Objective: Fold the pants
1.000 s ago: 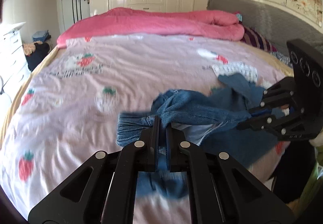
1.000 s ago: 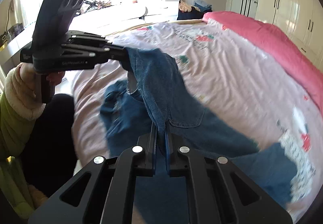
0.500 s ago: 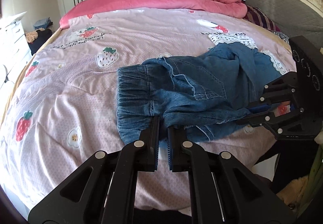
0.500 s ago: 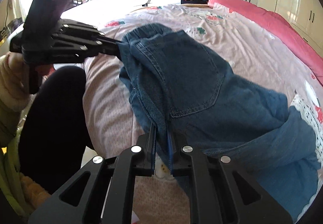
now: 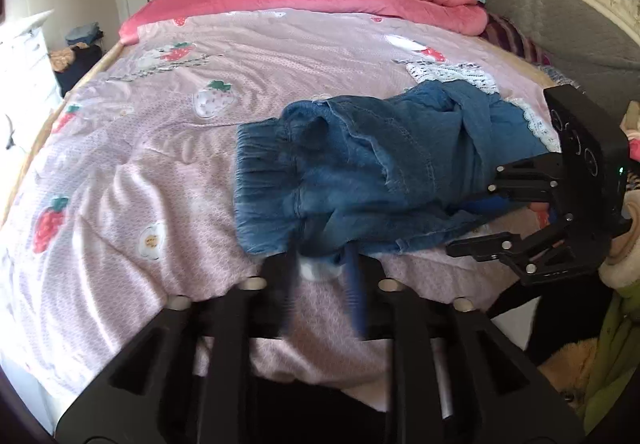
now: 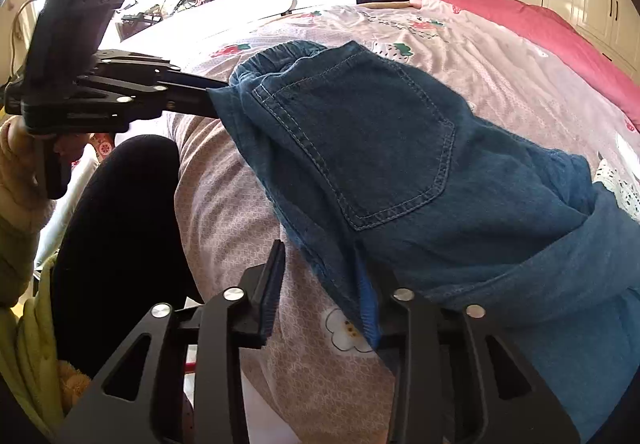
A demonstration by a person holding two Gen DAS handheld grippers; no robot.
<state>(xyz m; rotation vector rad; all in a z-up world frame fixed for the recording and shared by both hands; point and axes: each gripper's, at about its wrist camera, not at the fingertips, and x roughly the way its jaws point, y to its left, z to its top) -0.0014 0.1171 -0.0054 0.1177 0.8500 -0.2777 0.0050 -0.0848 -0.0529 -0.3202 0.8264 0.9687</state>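
Blue denim pants (image 5: 360, 172) lie bunched on my pink strawberry-print bedspread (image 5: 168, 164), near its front edge: gathered elastic waistband leftward, stitched back pocket (image 6: 360, 148) upward, legs crumpled rightward. My left gripper (image 5: 320, 268) and right gripper (image 6: 320, 276) both stand spread wide, gripping nothing, fingertips at the denim's edge.

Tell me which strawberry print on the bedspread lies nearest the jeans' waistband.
The pale strawberry with the green top, just beyond the elastic waistband of the jeans. The red strawberries sit farther off, toward the bedspread's left edge.
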